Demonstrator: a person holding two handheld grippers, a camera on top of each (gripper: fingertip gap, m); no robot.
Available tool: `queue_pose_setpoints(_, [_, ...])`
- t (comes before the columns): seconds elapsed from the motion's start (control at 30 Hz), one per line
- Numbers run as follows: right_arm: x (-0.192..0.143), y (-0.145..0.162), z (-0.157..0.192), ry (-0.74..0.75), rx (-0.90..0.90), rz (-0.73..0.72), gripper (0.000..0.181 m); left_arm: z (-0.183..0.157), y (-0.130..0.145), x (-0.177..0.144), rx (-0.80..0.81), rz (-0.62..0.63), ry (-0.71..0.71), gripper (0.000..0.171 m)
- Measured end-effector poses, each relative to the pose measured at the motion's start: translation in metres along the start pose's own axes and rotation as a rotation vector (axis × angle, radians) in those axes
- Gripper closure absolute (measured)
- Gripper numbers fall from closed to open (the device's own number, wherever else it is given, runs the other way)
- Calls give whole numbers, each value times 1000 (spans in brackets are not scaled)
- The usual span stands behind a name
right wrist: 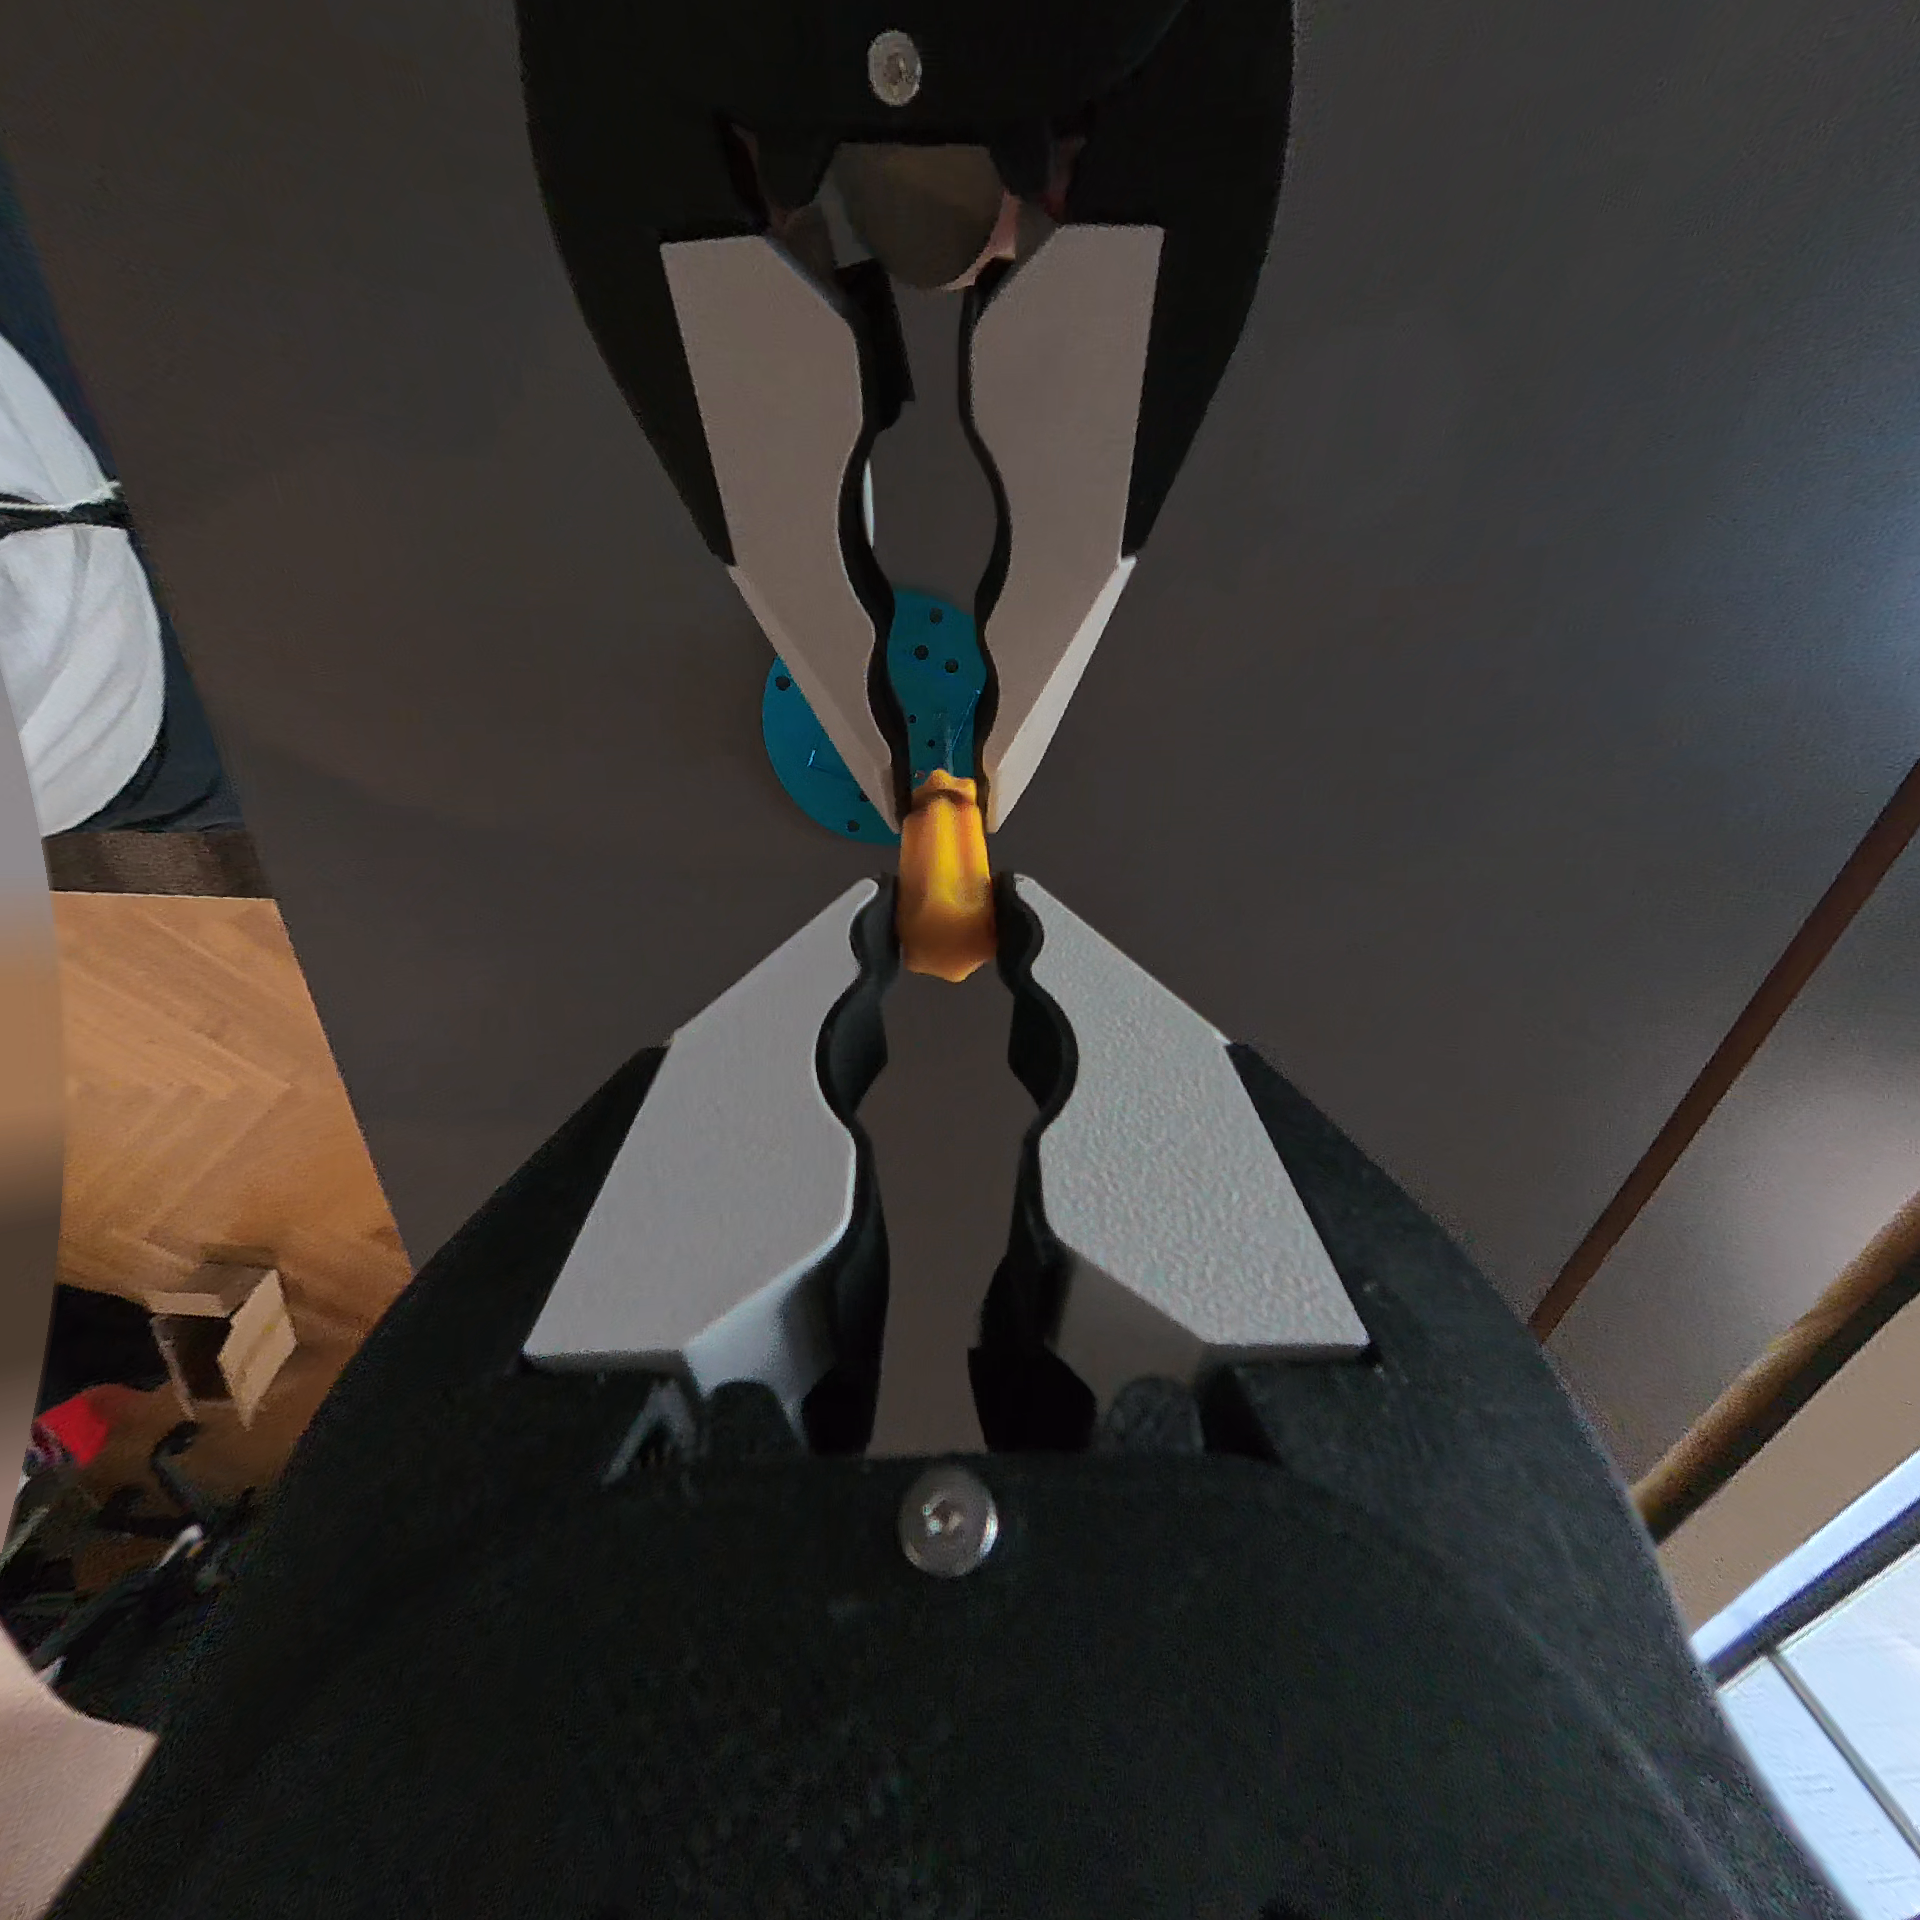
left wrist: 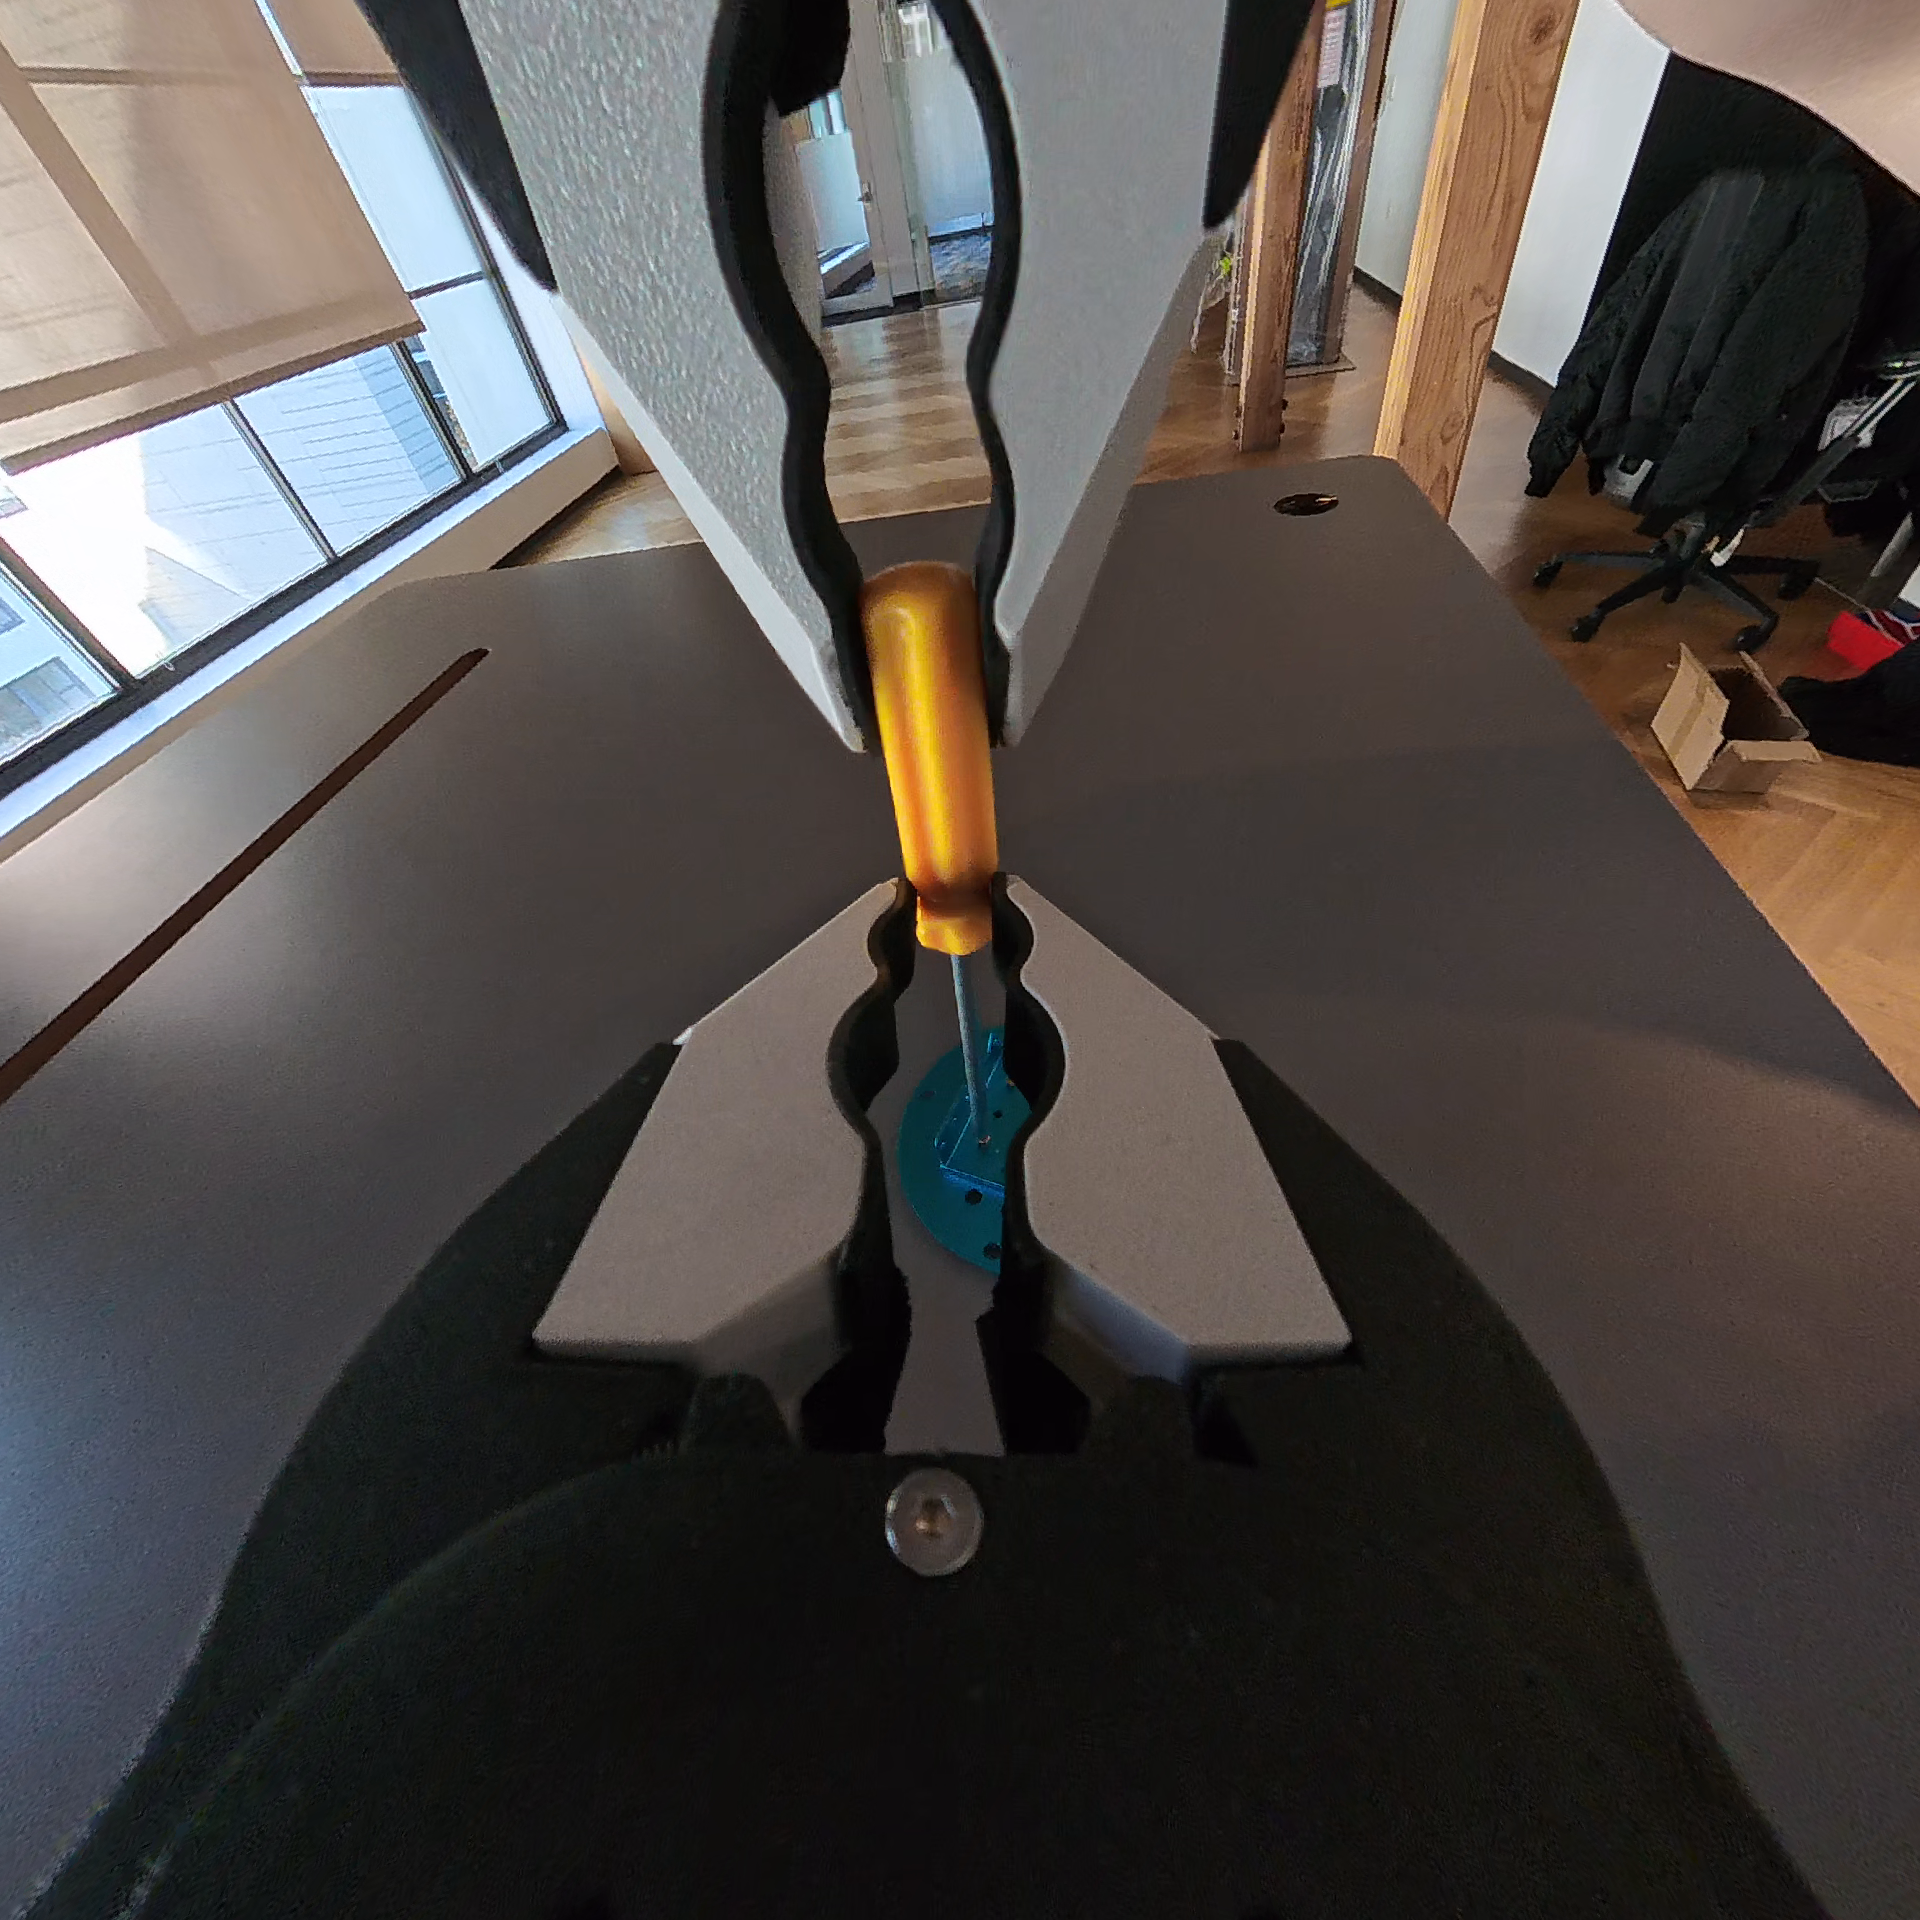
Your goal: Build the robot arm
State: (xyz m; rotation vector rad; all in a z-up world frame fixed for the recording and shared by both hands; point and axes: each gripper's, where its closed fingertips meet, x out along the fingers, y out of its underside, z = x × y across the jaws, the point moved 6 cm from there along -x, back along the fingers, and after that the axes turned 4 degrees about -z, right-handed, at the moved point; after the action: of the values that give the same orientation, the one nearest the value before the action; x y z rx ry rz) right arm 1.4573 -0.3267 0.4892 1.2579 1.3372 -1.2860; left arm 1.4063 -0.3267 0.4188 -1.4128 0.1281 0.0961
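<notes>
A screwdriver with an orange handle (left wrist: 935,748) stands nearly upright on the dark grey table (left wrist: 1351,831). Its thin shaft (left wrist: 971,1049) reaches down to a blue perforated disc with a small bracket (left wrist: 961,1164). My right gripper (left wrist: 928,717) comes in from above and is shut on the upper handle. My left gripper (left wrist: 953,899) is closed around the handle's lower collar, with the disc below its fingers. In the right wrist view my right gripper (right wrist: 943,894) clamps the handle (right wrist: 940,904), the left gripper (right wrist: 940,808) faces it, and the disc (right wrist: 800,727) lies under the left gripper's fingers.
The table has a long slot (left wrist: 260,862) at left and a cable hole (left wrist: 1304,504) at the far end. Beyond it are wooden posts (left wrist: 1455,260), an office chair draped with dark coats (left wrist: 1683,540) and a cardboard box (left wrist: 1725,738). A person's white garment (right wrist: 73,582) is at the table's edge. My two grippers' fingertips are within a few centimetres of each other.
</notes>
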Motion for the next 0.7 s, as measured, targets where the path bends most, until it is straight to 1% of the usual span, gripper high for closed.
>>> queue_pose_setpoints(0.13, [1,-1,-8,-34,135,14,164,2,1,-1,-5,4,-18,159])
queue_pose_setpoints(0.33, [1,0,-13,-39,305,35,164,4,1,-1,1,6,-33,159])
queue_pose_setpoints(0.4, [1,0,-12,-24,242,30,164,5,1,-1,1,6,-31,160])
queue_pose_setpoints(0.57, [-5,-4,-3,75,-123,-41,158,5,1,-2,-3,4,-17,160])
queue_pose_setpoints(0.63, [-4,-3,-2,93,-175,-22,157,4,1,-1,1,7,-16,160])
queue_pose_setpoints(0.7, [-1,-2,-1,88,-172,2,160,3,1,-1,7,4,-13,160])
